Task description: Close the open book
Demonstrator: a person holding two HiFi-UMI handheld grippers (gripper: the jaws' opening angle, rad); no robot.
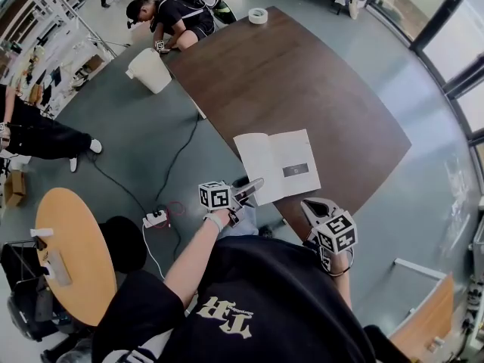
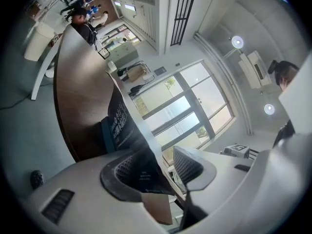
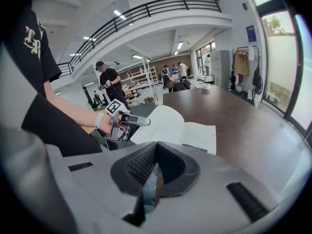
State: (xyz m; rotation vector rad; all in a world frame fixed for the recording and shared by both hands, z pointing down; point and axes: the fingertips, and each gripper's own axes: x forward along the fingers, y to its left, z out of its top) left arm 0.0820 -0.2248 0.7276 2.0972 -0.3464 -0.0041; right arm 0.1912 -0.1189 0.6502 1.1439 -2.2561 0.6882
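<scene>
The open book lies with white pages up at the near edge of the brown table. My left gripper is at the near corner of its left half. In the left gripper view the dark cover of the book stands up between the jaws of that gripper. It lies against one pad, and a gap shows to the other, so the jaws are open. In the right gripper view the left page curves up over the left gripper. My right gripper hangs by the table edge, right of the book, its jaws shut and empty.
A white bin stands by the table's far left corner, where a person crouches. A tape roll sits at the far end. A power strip with cables and a round wooden table are on the floor side, left.
</scene>
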